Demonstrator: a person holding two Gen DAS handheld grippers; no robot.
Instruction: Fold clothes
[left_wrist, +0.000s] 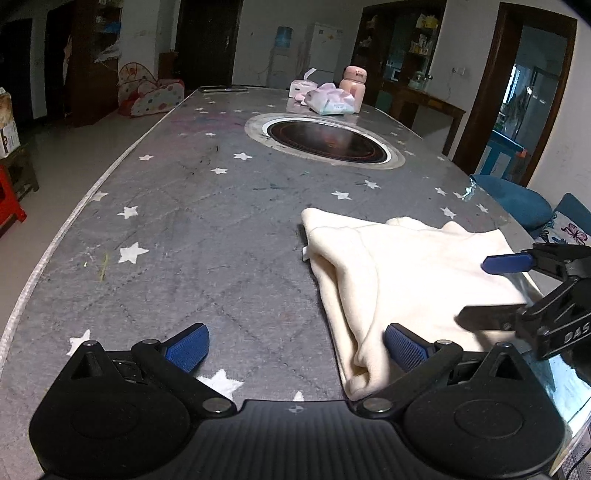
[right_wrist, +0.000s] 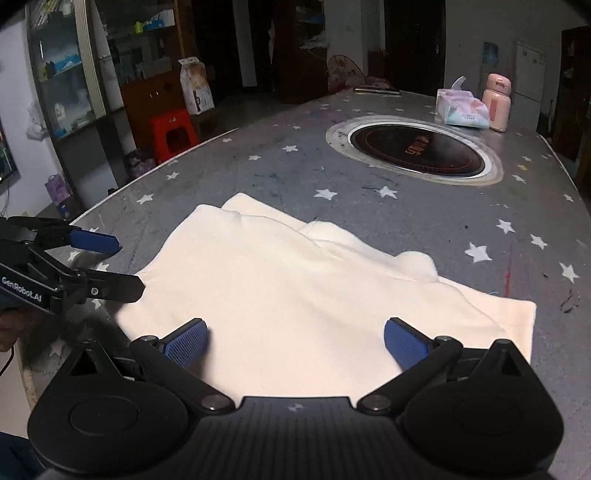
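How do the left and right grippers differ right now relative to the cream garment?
The left gripper sits at the cream garment's left edge, one finger over bare table; the right gripper hangs with both fingers over cloth. The left faces a bunched fold; the right faces a flatter spread. Both are open, gripping nothing.

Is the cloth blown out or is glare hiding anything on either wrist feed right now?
Right wrist view: the cream garment is overexposed near the right tool, folds washed out; the room behind is dim. Left wrist view: the garment keeps its creases; glare streaks the table edge; the fisheye bends the table rim.
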